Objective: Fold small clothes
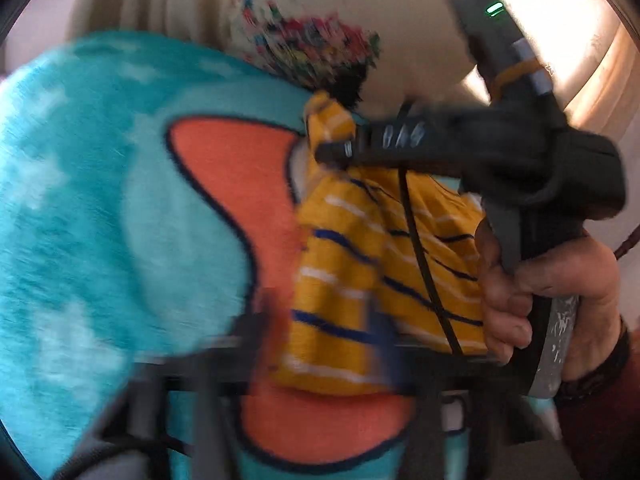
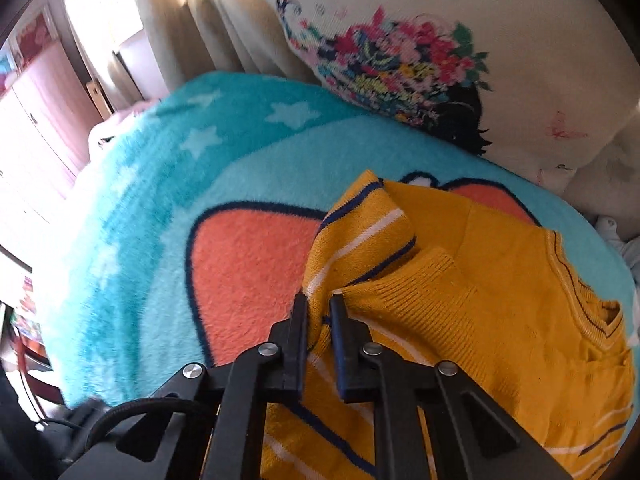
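Note:
A small yellow knit sweater with navy and white stripes lies on a teal blanket. My right gripper is shut on a fold of the sweater near its sleeve, with cloth pinched between the fingers. In the left wrist view the right gripper shows from the side, lifting the sweater off the blanket. My left gripper sits blurred at the bottom of that view, its fingers against the sweater's lower edge; I cannot tell how its jaws stand.
A cream pillow with a flower print lies behind the blanket and also shows in the left wrist view. Beige curtains hang at the back. A person's hand holds the right gripper's handle.

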A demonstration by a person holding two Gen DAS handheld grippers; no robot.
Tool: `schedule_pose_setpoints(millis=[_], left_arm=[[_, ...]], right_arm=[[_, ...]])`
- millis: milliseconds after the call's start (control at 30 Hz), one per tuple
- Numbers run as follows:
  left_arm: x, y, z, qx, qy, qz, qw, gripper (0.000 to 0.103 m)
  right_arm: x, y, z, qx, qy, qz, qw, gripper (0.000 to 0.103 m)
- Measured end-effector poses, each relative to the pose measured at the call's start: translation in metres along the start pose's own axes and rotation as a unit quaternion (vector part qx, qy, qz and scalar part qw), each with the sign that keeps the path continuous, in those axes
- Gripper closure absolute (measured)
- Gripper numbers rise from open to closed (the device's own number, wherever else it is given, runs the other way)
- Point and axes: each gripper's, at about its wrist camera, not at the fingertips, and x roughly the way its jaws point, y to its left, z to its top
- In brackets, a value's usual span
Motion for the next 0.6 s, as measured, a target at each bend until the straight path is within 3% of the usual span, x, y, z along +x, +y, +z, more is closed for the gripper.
schedule_pose_setpoints(millis=[100,300,600], left_arm=[[-0.003,-0.012,0.000,-0.001,-0.013,0.006,0.9999,0.091],[-0.021,-0.062,0.000,0.025,-0.041,-0.030,0.9984,0.091],[0.001,-0.181,-0.011,0.110,-0.010,-0.100,0.9889,0.090]], right_arm=[[-0.020,-0.008,-0.001,0.015,-0.024,0.020,0.999,0.093],[-0.072,-0.046,-0.017,0.059,-0.080,0.054,0.994,0.093],[-0.147,-0.166,-0.086,0.167,-0.150,0.060,0.973,0.093]])
